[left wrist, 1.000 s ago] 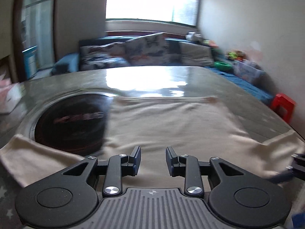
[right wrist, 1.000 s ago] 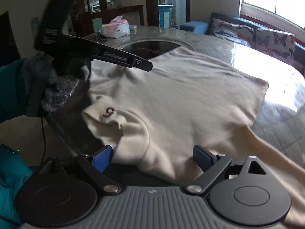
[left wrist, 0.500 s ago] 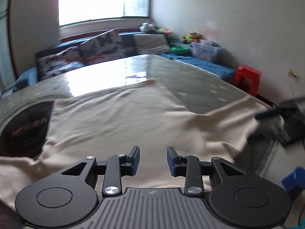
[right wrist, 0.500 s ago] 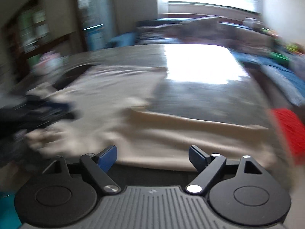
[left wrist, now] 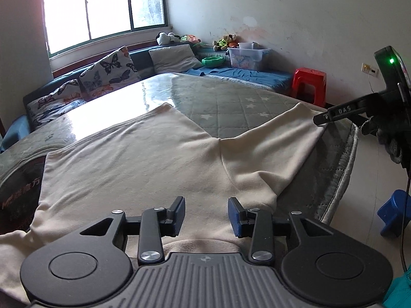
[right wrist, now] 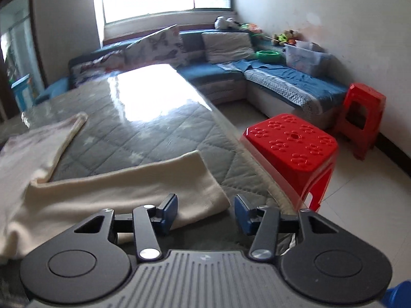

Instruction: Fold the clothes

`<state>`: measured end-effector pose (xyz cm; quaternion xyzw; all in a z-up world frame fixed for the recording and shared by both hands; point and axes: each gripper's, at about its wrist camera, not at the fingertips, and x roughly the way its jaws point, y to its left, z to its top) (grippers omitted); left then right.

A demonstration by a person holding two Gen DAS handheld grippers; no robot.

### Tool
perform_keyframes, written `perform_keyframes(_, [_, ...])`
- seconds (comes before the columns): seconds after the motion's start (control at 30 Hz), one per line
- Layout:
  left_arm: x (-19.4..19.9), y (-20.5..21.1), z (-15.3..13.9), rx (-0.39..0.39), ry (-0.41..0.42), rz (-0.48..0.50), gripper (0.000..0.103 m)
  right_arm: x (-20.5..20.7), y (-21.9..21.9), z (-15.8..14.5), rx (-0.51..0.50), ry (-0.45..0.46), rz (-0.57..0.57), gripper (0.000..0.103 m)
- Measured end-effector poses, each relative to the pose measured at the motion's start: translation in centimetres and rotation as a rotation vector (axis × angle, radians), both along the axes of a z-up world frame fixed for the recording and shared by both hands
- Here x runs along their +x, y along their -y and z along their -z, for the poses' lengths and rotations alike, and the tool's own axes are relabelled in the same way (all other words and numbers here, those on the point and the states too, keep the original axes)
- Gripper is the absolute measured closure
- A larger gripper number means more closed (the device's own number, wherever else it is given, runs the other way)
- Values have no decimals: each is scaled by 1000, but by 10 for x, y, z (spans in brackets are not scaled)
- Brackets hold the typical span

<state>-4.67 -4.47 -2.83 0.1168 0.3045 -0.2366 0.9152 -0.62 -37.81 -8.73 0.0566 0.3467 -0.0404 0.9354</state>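
A living room, sofa under the window; a quilted worktop (left wrist: pixel 257 102) carries a cream sweater (left wrist: pixel 133 159). Its right sleeve (right wrist: pixel 123 195) lies long-axis crosswise, cuff just ahead of the right claw (right wrist: pixel 205 211), the nearer one (jaws closing, nothing pressed between them yet). The left claw (left wrist: pixel 206 213) hovers over the collar end, jaws opening, empty. 1 second ago the right claw faced the collar, jaws wide.
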Motion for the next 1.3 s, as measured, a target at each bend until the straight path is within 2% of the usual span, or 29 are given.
perform_keyframes(0.07, [1,1,2,7,-2,5,63,1,-1,1,-7,-2,12,55])
perform_keyframes(0.13, [1,3,3,15,-3,11,63,3,-6,2,-40,4,-2,62])
perform_keyframes(0.17, [0,4,4,19,-4,15,63,4,-9,3,-52,7,-14,70])
perform_keyframes(0.2, [0,5,5,21,-6,18,63,5,-12,3,-55,12,-24,84])
perform_keyframes(0.23, [-1,6,5,23,-7,21,63,6,-13,2,-54,14,-28,90])
perform_keyframes(0.3, [-2,7,5,28,-6,26,63,8,-14,-2,-62,25,-38,94])
perform_keyframes(0.5, [-1,11,-3,7,20,36,63,8,-14,-26,-86,103,-41,94])
perform_keyframes(0.67, [5,22,7,22,0,67,63,12,-16,-23,-71,89,-46,94])
perform_keyframes(0.77, [4,23,9,17,8,82,61,11,-17,-36,-52,117,-63,94])
perform_keyframes(1.0, [-2,3,-5,-33,43,36,49,8,-53,-93,-44,215,-229,94])
perform_keyframes(1.17, [-2,-37,-16,-72,71,-93,45,15,-110,-133,-37,275,-419,94])
perform_keyframes(1.3, [-1,-74,-19,-96,73,-208,44,24,-166,-144,-40,295,-571,94])
